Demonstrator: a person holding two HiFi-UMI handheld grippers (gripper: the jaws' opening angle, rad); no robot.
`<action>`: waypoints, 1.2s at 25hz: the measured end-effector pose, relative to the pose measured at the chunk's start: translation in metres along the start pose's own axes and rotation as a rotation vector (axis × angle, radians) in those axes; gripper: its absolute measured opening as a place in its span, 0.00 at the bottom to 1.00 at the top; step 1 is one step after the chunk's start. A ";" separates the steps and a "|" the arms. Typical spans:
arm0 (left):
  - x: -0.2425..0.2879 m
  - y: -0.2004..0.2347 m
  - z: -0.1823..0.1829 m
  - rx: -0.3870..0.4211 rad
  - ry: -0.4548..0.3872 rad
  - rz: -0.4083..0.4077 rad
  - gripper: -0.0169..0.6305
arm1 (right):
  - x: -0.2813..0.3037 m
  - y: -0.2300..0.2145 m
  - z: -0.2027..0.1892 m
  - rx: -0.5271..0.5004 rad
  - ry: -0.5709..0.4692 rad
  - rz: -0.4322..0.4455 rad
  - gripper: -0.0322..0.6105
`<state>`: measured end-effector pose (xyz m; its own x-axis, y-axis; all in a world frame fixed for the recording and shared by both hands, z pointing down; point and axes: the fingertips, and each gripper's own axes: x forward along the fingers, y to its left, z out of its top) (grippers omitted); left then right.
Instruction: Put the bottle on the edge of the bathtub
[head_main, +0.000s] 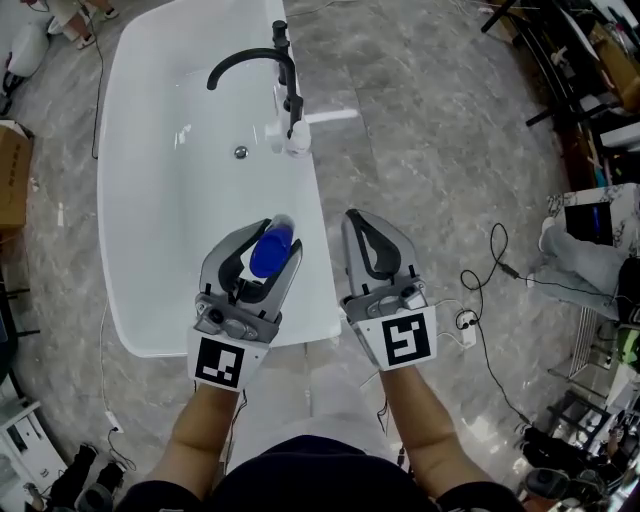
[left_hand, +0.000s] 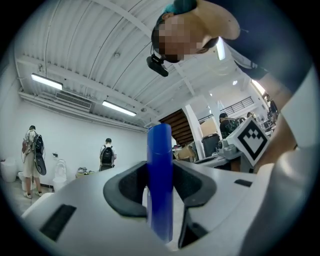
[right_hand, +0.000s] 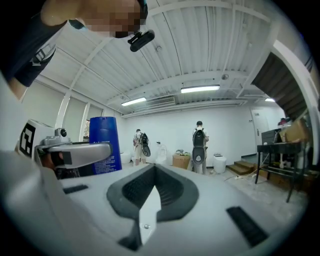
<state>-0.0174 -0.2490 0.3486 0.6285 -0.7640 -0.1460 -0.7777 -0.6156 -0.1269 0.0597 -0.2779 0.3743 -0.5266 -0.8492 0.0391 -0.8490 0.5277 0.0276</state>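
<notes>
A blue bottle (head_main: 272, 250) sits between the jaws of my left gripper (head_main: 265, 240), which is shut on it. In the head view it hangs over the near right part of the white bathtub (head_main: 318, 205), just inside the right rim. In the left gripper view the bottle (left_hand: 160, 185) stands upright between the dark pads (left_hand: 125, 190). My right gripper (head_main: 365, 232) is shut with nothing in it, over the floor just right of the tub. From the right gripper view, its closed jaws (right_hand: 155, 192) show, with the bottle (right_hand: 105, 145) off to the left.
A black faucet (head_main: 255, 60) arches over the tub's far end, with a white fitting (head_main: 298, 135) on the right rim and a drain (head_main: 240, 152) in the basin. Cables (head_main: 490, 275) lie on the marble floor at right. A cardboard box (head_main: 12, 175) stands at left. People (right_hand: 199, 145) stand far off.
</notes>
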 end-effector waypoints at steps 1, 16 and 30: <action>0.002 0.002 -0.006 0.000 0.001 -0.006 0.26 | 0.005 -0.001 -0.006 -0.002 0.002 -0.001 0.05; 0.041 0.024 -0.107 -0.032 0.006 -0.038 0.26 | 0.054 -0.027 -0.094 0.016 0.061 -0.017 0.05; 0.068 0.029 -0.171 -0.073 0.003 -0.069 0.26 | 0.075 -0.050 -0.152 0.020 0.081 -0.018 0.05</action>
<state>0.0016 -0.3513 0.5028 0.6809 -0.7195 -0.1367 -0.7309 -0.6794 -0.0648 0.0695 -0.3651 0.5280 -0.5066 -0.8539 0.1194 -0.8594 0.5112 0.0094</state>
